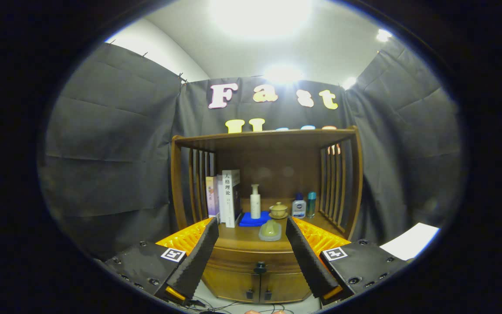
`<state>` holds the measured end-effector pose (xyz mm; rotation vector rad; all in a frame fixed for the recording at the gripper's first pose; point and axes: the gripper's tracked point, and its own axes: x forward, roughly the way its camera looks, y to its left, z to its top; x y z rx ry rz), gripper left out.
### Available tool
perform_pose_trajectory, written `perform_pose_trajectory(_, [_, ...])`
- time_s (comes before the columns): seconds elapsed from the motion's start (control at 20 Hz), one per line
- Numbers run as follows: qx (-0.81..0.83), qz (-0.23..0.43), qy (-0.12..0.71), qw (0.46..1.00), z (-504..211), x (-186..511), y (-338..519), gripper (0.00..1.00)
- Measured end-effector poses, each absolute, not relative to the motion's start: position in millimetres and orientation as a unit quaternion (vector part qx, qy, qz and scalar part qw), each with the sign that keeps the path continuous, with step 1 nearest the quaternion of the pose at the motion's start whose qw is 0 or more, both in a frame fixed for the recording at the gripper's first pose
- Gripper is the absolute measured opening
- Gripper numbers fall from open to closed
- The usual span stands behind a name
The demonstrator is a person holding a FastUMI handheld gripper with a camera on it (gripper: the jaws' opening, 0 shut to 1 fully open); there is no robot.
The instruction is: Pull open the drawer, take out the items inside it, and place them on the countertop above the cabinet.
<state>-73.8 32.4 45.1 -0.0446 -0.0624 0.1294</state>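
Observation:
A brown wooden cabinet (251, 285) stands ahead, its drawer (233, 264) closed, with a small dark knob (259, 266) at the drawer's middle. The countertop (242, 237) above it lies under a slatted wooden shelf frame. My gripper (253, 257) is open, its two fingers spread wide on either side of the drawer knob and some way short of the cabinet. Nothing is between the fingers. The drawer's contents are hidden.
On the countertop stand several books (229, 196) at the left, a white pump bottle (255, 201) on a blue cloth (253, 219), a small lidded cup (278, 210), a pale soap dish (270, 231) and two small bottles (304, 206). Two lower doors sit beneath the drawer. Cables lie on the floor.

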Motion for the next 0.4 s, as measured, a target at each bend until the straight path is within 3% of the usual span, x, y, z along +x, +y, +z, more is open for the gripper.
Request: perform_pose_trajectory(0.4, [0.034, 0.060, -0.028, 0.997, 48, -67, 21, 0.98])
